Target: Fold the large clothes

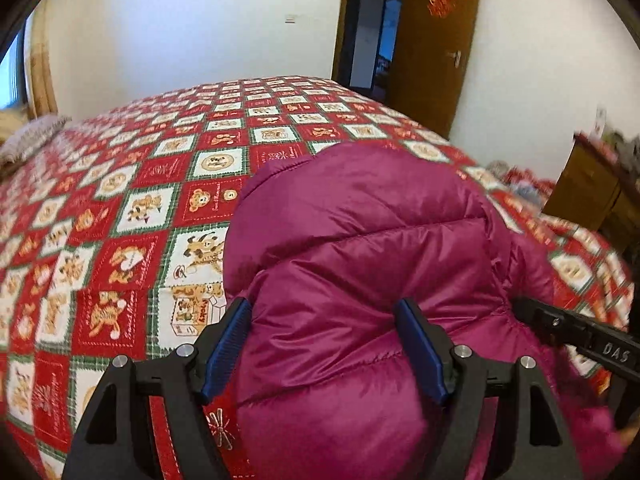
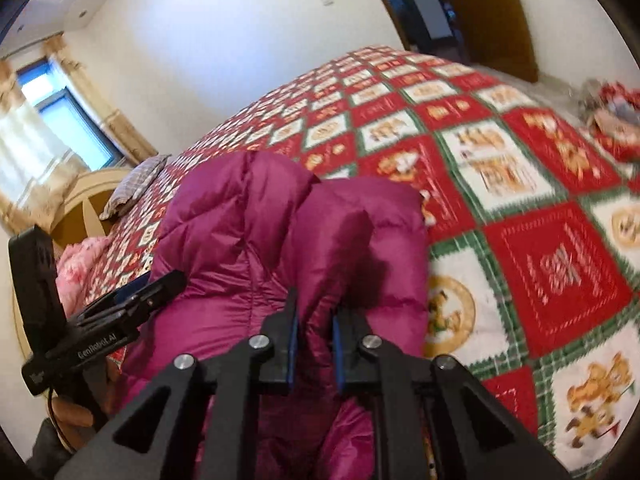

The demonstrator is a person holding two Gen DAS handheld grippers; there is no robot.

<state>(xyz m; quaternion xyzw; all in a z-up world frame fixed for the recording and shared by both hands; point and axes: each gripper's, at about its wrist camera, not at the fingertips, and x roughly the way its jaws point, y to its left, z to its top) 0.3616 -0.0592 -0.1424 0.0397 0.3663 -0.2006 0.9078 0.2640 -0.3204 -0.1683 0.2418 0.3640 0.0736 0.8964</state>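
One magenta puffer jacket [image 1: 360,240] lies bunched on the bed [image 1: 120,200], near its close edge. Left gripper [image 1: 324,344]: jaws wide apart, a bulge of the jacket sits between the blue pads; left pad at the fabric's edge, right pad against it, no squeeze seen. Right gripper [image 2: 314,344]: jaws nearly closed, pinching a fold of the jacket between the pads. Count: one jacket, two grippers, one bed with red-checked quilt, one pillow [image 2: 136,184] at the far end, one open door [image 1: 436,40].
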